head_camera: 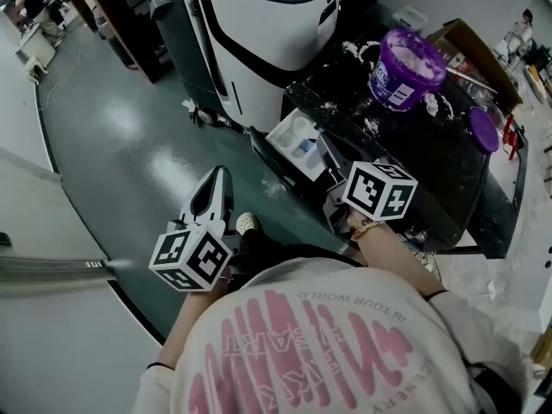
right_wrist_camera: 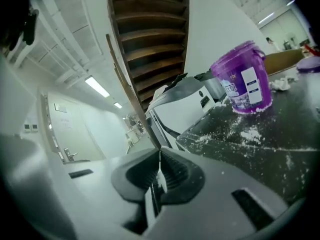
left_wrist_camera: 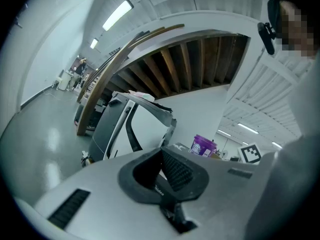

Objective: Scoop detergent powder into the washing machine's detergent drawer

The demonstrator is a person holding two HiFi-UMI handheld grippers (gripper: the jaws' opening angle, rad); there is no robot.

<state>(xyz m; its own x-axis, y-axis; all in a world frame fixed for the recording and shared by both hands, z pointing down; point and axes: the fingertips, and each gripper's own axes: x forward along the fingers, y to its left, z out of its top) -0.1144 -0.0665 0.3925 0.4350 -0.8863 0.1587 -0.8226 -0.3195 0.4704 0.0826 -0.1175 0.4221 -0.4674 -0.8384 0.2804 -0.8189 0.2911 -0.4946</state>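
**No scoop in either gripper, and there's powder everywhere already**

Both grippers hang back near the person's body. The left gripper point(left_wrist_camera: 161, 159) has its fingers pressed together on nothing and points out over the floor point(head_camera: 121, 145). The right gripper point(right_wrist_camera: 159, 169) has its fingers closed too. There's a thin white sliver in the seam, maybe just caked powder, I honestly can't tell. I don't see a scoop anywhere.

The purple detergent tub point(head_camera: 405, 65) stands open at the far side of the black worktop point(head_camera: 414, 162), with its lid point(head_camera: 485, 129) lying off to the right. The drawer point(head_camera: 296, 141) is pulled out at the front edge, just beside the right gripper and well apart from the tub.

What I'd worry about:
- The trip from tub to drawer crosses the whole worktop, so any tilt dumps more onto the spilled powder point(right_wrist_camera: 250, 134)
- The drawer sticks out over the floor, so a miss goes straight down
- The right gripper is so close that swinging it could knock the drawer
- Powder on the pads probably means a slippery hold on a scoop handle
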